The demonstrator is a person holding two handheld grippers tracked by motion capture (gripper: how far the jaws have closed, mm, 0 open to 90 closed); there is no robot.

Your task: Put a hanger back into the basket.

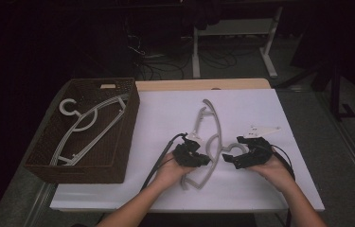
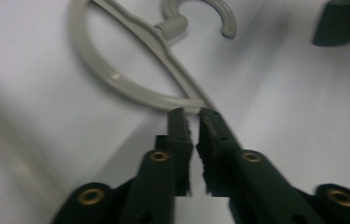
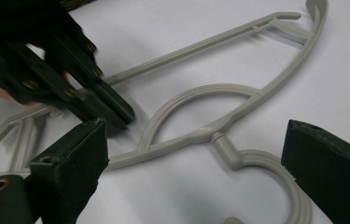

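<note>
Two grippers meet at a grey hanger point(image 1: 211, 142) lying on the white table point(image 1: 165, 118).

The left gripper point(image 2: 192, 122) has its jaws nearly pressed together, tips at the hanger's bar; whether they pinch it I cannot tell. The right gripper point(image 3: 196, 163) is spread wide around the hook. A second hanger point(image 1: 87, 127) lies in the brown basket point(image 1: 118, 156).

I count one grey hanger point(image 1: 211, 142) lying on the white table point(image 1: 165, 118) near me. At the left stands one brown basket point(image 1: 118, 137), and two more hangers point(image 1: 87, 125) lie inside it, so three in all.
</note>
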